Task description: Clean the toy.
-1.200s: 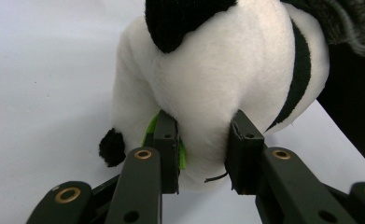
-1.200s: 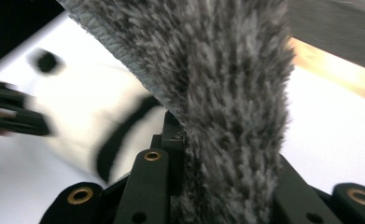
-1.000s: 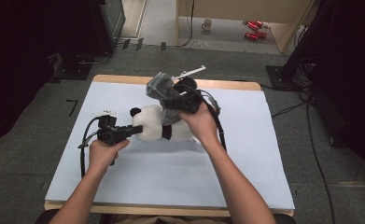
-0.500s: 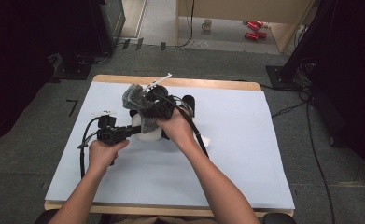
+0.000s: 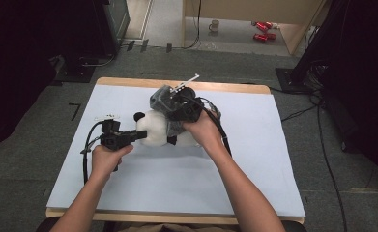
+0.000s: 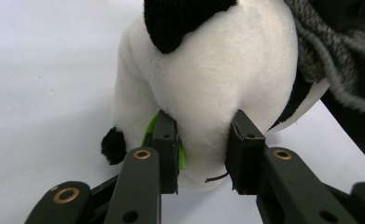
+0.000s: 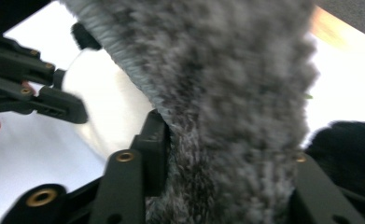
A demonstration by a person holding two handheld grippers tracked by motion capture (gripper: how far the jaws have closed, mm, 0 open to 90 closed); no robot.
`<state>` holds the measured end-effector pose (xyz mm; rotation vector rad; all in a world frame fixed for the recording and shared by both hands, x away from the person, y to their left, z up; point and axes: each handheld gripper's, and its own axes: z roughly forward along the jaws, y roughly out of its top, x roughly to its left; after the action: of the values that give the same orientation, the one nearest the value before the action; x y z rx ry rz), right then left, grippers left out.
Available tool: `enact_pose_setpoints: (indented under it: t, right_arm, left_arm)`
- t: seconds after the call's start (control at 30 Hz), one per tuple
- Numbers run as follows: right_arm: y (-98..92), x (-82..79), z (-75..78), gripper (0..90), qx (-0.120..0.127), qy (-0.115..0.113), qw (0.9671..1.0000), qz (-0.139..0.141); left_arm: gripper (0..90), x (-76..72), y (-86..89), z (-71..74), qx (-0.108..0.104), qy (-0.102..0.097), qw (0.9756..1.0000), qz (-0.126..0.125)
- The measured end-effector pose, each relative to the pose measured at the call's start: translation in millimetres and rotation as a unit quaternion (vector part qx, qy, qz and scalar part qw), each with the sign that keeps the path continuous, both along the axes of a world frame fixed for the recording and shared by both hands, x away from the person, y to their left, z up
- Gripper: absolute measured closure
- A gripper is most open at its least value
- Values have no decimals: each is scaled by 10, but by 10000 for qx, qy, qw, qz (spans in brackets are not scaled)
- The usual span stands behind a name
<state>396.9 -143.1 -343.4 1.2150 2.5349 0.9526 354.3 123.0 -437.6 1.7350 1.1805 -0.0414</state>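
Observation:
A black-and-white panda plush (image 5: 152, 130) lies on the white table top (image 5: 128, 193). My left gripper (image 5: 140, 135) comes in from the left and is shut on it: in the left gripper view both pads dent the white fur of the panda (image 6: 208, 70), beside a green tag (image 6: 150, 130). A grey knitted cloth (image 5: 160, 99) drapes over the panda's far side. My right gripper (image 5: 171, 104) reaches into it. Its jaws have just been opening, and the grey cloth (image 7: 227, 70) still hangs between them, loose.
The table top has a wooden rim (image 5: 225, 86). Cables trail from both grippers across it. Beyond it on the floor stand a mug (image 5: 215, 25) and red objects (image 5: 260, 26). Dark equipment flanks the table left and right.
My right hand swung left over the panda with the grey cloth, then came back right and sank a little, its jaws widening. The left hand and its grip stayed still.

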Motion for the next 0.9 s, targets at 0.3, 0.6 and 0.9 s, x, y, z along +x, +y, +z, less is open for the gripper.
enact_pose_setpoints:
  t: [0.3, 0.6, 0.9]
  right_arm:
    - [-240, -44, 90, 757, -161, -46, 9998, -122]
    - [-447, -82, 300, 789, 212, -86, 9986, -468]
    - [-87, -226, 404, 789, 1098, 109, 9937, 217]
  left_arm:
    - [689, 7, 11, -5, -36, 56, 10000, -1]
    - [715, 30, 43, 11, -421, 283, 9986, -116]
    - [739, -22, -21, 109, -791, 495, 9946, -444]
